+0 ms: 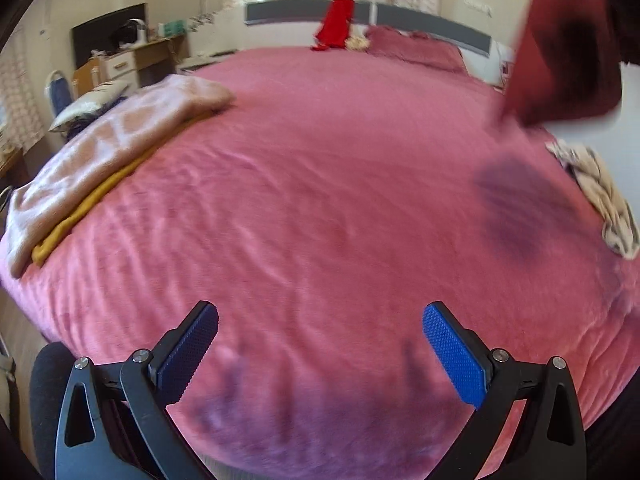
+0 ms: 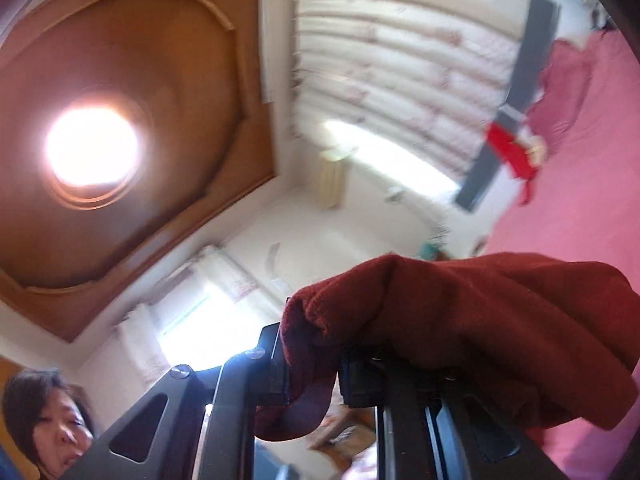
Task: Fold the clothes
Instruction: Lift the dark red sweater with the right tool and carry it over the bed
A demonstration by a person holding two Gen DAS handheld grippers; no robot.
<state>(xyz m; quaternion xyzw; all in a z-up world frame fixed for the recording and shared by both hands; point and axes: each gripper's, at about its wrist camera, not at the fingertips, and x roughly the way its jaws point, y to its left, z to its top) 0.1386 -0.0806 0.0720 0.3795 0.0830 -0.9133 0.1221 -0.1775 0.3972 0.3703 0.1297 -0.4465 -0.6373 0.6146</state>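
No writing legible. Left hand-held gripper (image 1: 320, 344) gapes empty over the pink bed (image 1: 320, 184); right hand-held gripper (image 2: 312, 376) clamps a maroon garment (image 2: 460, 312) aloft.

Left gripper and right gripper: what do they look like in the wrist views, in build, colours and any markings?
The left gripper has two black angular arms with triangular cut-outs and round silver screw heads; its fingers carry bright blue pads with a fine knurled texture. The right gripper shows the same black frame, cut-outs and silver screws; its pads are hidden. No cables, markings or sleeves are visible.
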